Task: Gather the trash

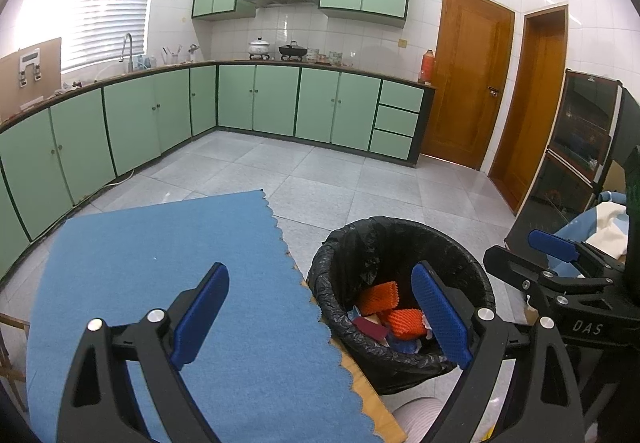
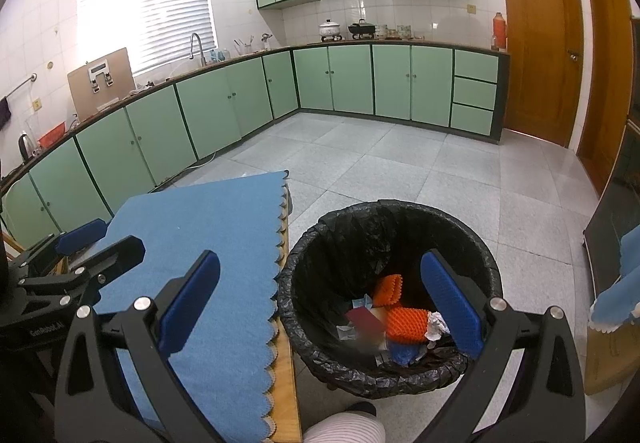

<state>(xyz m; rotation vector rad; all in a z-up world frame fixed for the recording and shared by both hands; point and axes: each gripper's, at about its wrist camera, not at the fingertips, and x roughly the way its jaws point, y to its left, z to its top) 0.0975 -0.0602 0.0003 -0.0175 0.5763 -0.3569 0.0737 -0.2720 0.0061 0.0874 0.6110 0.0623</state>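
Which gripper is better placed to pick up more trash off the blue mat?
Probably left: the left gripper hangs open mostly over the blue mat, while the right gripper hangs open nearer the bin. No trash shows on the mat.

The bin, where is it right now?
The bin stands on the floor just right of the blue mat, lower centre in both views, with orange foam nets and other scraps inside its black liner.

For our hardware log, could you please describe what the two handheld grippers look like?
The left gripper and right gripper match: black skeletal frames with triangular cut-outs, silver pivot bolts, and two fingers faced with textured blue pads. In the left view the right gripper's body reads "DAS"; in the right view the left's has white lettering too small to read. No cables show.
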